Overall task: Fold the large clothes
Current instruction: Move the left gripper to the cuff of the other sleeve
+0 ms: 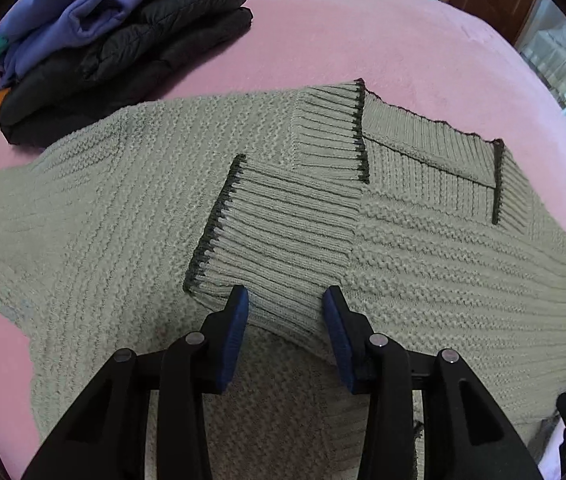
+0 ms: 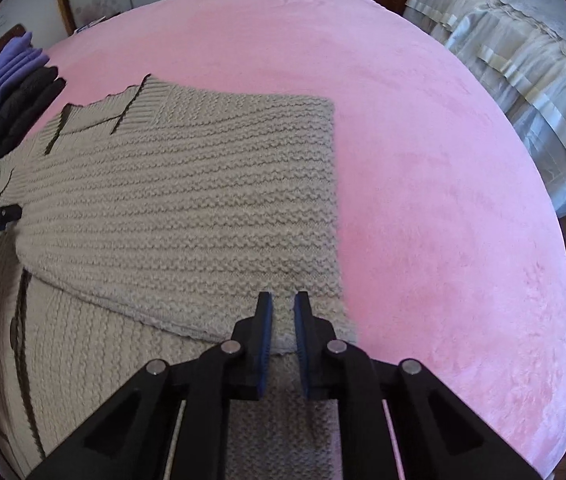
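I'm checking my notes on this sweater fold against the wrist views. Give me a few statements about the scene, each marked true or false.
1. The beige knit sweater lies on a pink blanket. True.
2. Both sleeves are spread out to the sides. False: both ribbed cuffs are folded in over the body.
3. The left gripper is open above a cuff. True.
4. The right gripper is clamped on the collar. False: it sits open near the sweater's right edge, far from the collar.
5. A stack of folded dark and purple clothes lies beside the sweater. True.
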The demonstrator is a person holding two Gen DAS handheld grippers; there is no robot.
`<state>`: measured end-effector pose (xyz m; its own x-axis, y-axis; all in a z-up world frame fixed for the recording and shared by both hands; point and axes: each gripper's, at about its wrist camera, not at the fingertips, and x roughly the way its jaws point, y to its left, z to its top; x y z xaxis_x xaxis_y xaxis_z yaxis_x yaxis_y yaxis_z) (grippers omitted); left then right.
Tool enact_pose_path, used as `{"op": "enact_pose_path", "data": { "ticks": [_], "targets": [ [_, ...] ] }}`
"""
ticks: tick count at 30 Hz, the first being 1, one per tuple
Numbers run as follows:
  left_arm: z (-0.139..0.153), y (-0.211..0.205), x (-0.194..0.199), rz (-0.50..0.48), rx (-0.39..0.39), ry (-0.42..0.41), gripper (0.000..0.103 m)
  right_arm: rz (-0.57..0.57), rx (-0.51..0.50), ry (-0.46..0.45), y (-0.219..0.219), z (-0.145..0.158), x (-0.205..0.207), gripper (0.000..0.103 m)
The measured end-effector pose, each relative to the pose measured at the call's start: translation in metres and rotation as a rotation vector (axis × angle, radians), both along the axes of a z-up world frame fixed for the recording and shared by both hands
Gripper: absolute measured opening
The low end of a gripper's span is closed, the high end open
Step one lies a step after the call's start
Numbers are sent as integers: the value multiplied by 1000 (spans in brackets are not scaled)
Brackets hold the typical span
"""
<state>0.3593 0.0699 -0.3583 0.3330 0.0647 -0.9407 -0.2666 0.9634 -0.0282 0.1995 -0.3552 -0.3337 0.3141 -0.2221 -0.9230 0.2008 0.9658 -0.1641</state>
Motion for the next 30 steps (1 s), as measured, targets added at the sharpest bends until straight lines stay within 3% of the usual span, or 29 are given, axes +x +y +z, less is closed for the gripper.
{"op": "enact_pose_path", "data": {
  "ticks": [4,9,12,22,30],
  "targets": [
    [24,-10,-3,-21,-24,10,42,37,8,25,2,14,0,10],
    [77,-30,-30,-8,-43,-67,75,18,154,24,-4,45,-8,10],
    [107,-43,-49,-16,-55,-71,77,41,226,32,-2,66,-12,10],
    [196,-73,-105,-18,-55,-85,82,137,252,-1,25,145,-3,14],
    [245,-48,-144,12,-94,-150,82,225,263,-29,71,183,3,14]
  ]
}}
